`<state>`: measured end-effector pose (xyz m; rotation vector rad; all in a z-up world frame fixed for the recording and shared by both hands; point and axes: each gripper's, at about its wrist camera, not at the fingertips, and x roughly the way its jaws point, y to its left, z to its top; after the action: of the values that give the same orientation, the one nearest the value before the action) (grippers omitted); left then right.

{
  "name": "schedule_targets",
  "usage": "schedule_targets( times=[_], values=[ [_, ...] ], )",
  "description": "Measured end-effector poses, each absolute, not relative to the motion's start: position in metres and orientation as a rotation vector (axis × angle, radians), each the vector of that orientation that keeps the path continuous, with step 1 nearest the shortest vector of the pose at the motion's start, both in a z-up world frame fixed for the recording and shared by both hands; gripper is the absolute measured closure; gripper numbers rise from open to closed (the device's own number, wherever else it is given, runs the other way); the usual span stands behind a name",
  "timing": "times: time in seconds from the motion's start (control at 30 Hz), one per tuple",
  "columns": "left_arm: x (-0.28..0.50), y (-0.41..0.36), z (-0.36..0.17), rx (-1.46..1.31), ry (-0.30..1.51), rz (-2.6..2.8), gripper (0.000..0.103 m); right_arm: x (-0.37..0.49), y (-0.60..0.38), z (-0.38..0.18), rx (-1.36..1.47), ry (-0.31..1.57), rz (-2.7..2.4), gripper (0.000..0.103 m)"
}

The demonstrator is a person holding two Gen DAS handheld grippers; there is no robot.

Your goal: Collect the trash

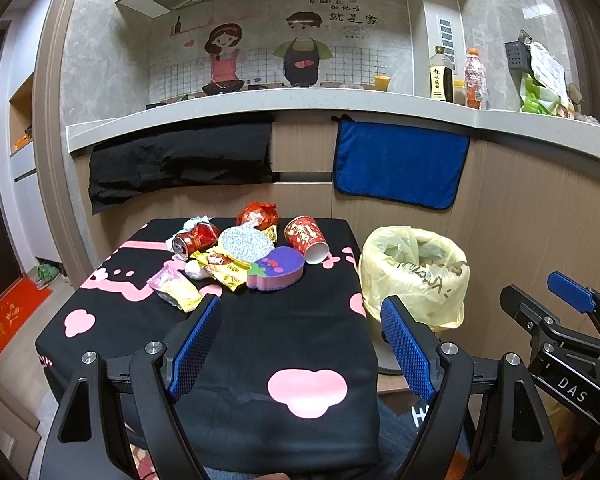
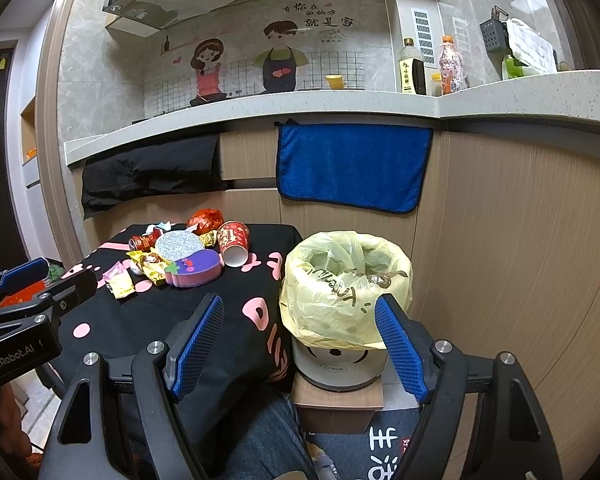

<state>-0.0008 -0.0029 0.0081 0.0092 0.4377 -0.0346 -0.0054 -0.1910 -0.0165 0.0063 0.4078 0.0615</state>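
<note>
A pile of trash lies at the far end of the black table with pink shapes (image 1: 236, 320): a red can (image 1: 190, 240), a red paper cup (image 1: 306, 238) on its side, a purple-pink sponge (image 1: 278, 270), a silver scouring pad (image 1: 244, 244), yellow wrappers (image 1: 224, 270), a pink-yellow packet (image 1: 176, 288) and a crumpled red wrapper (image 1: 258, 214). A white bin lined with a yellow bag (image 1: 414, 276) stands right of the table; it also shows in the right wrist view (image 2: 344, 284). My left gripper (image 1: 302, 320) is open and empty above the near table. My right gripper (image 2: 300, 316) is open and empty, near the bin.
The bin stands on a small wooden stand (image 2: 338, 404). A black cloth (image 1: 180, 160) and a blue towel (image 1: 400, 164) hang from the counter (image 1: 260, 100) behind the table. Bottles (image 1: 440, 74) stand on the counter. A red mat (image 1: 8, 320) lies on the floor at left.
</note>
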Motion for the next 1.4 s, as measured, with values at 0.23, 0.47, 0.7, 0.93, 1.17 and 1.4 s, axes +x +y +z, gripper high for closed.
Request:
schedule_targets(
  times=[0.23, 0.47, 0.7, 0.93, 1.17, 1.4],
  values=[
    [0.0, -0.001, 0.008, 0.006, 0.44, -0.036, 0.022, -0.005, -0.191, -0.016, 0.007, 0.408, 0.061, 0.027],
    [0.0, -0.001, 0.008, 0.006, 0.441, -0.035, 0.022, -0.005, -0.19, -0.016, 0.005, 0.408, 0.061, 0.027],
    [0.002, 0.007, 0.0, -0.013, 0.447, -0.032, 0.022, -0.004, -0.191, -0.017, 0.006, 0.41, 0.061, 0.027],
    [0.018, 0.016, 0.001, -0.041, 0.468, -0.036, 0.022, 0.009, -0.19, -0.018, 0.001, 0.434, 0.071, 0.027],
    [0.052, 0.028, 0.001, -0.035, 0.475, -0.056, 0.022, 0.043, -0.185, -0.013, -0.034, 0.429, 0.061, 0.027],
    [0.097, 0.066, -0.003, -0.096, 0.448, -0.032, 0.029, 0.093, -0.173, -0.005, -0.041, 0.425, 0.083, 0.027]
  ],
)
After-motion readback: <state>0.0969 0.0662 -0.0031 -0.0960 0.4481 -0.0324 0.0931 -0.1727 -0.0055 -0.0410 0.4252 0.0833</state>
